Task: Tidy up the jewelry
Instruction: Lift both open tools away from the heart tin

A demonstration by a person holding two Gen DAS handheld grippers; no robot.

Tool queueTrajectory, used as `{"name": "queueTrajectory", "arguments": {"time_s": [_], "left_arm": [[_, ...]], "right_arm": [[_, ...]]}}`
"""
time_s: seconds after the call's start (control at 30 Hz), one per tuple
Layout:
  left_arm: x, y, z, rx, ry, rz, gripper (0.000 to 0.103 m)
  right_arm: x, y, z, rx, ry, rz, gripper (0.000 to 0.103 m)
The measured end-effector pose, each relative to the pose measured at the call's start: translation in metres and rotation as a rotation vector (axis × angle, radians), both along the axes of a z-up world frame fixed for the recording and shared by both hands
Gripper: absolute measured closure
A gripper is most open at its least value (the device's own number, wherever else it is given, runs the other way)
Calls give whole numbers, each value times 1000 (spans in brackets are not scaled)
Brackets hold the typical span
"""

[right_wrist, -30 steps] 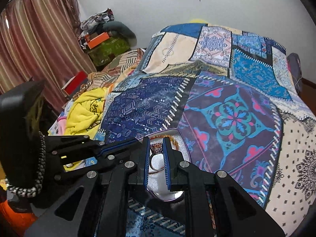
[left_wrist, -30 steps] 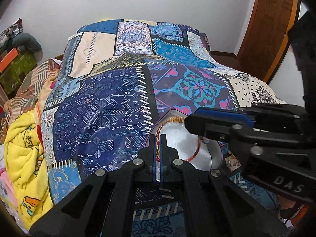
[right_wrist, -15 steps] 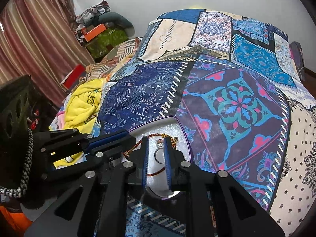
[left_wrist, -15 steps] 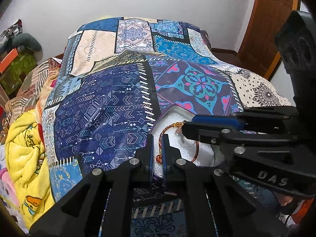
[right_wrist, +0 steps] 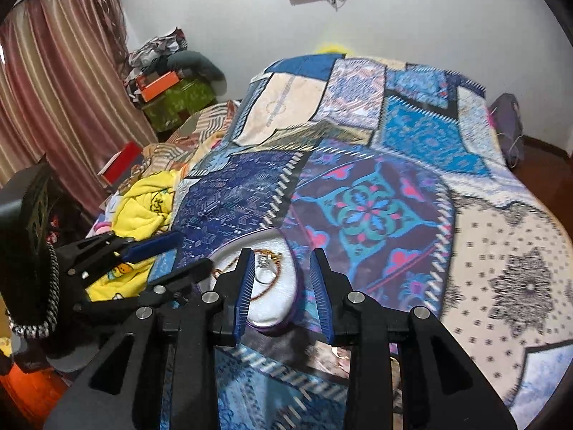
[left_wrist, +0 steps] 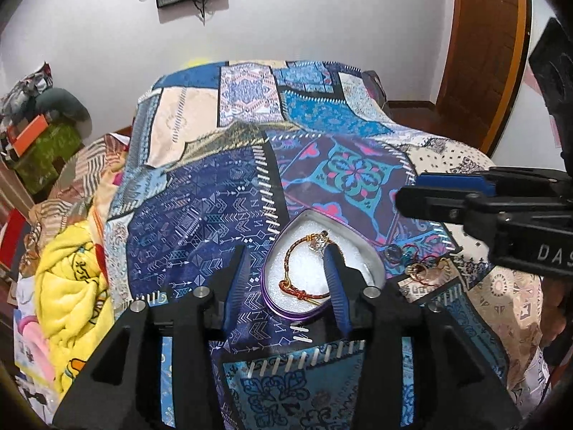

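A heart-shaped purple tin (left_wrist: 272,301) with white lining lies on the patterned bedspread (left_wrist: 200,222). A red-and-gold cord bracelet (left_wrist: 290,279) with a crystal charm (left_wrist: 317,243) lies inside it. My left gripper (left_wrist: 286,261) is open and empty just above the tin's near rim. My right gripper (right_wrist: 283,261) is open and empty, raised over the tin's right edge (right_wrist: 292,308); its side shows in the left wrist view (left_wrist: 447,200). More jewelry, gold rings (left_wrist: 419,270) and a blue bead piece (left_wrist: 394,251), lies on the bedspread right of the tin.
A yellow blanket (left_wrist: 68,286) and striped bedding lie at the bed's left. Boxes and clothes (right_wrist: 168,86) are stacked by the curtain. A wooden door (left_wrist: 483,53) stands at the far right.
Both grippers have opened and drawn up and back. The bracelet that the left gripper held now lies loose in the tin, as does the charm that sat between the right fingers.
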State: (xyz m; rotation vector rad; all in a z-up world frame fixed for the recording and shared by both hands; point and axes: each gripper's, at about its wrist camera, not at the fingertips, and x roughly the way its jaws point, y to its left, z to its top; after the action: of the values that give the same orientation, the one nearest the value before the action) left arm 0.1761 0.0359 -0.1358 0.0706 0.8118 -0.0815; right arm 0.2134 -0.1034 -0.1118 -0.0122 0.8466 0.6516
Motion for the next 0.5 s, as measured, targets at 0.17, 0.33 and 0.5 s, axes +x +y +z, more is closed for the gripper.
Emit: {"name": "queueTrajectory", "arguments": {"time_s": [0.17, 0.33, 0.5], "left_arm": [[-11, -9, 14, 1, -35, -3, 52], [-19, -26, 23, 5, -50, -23, 46], [-20, -46, 20, -11, -17, -60, 45]], "right_arm": [[-7, -18, 8, -18, -29, -35, 72], [-16, -42, 9, -40, -44, -84, 68], [-21, -68, 6, -74, -39, -131, 68]]}}
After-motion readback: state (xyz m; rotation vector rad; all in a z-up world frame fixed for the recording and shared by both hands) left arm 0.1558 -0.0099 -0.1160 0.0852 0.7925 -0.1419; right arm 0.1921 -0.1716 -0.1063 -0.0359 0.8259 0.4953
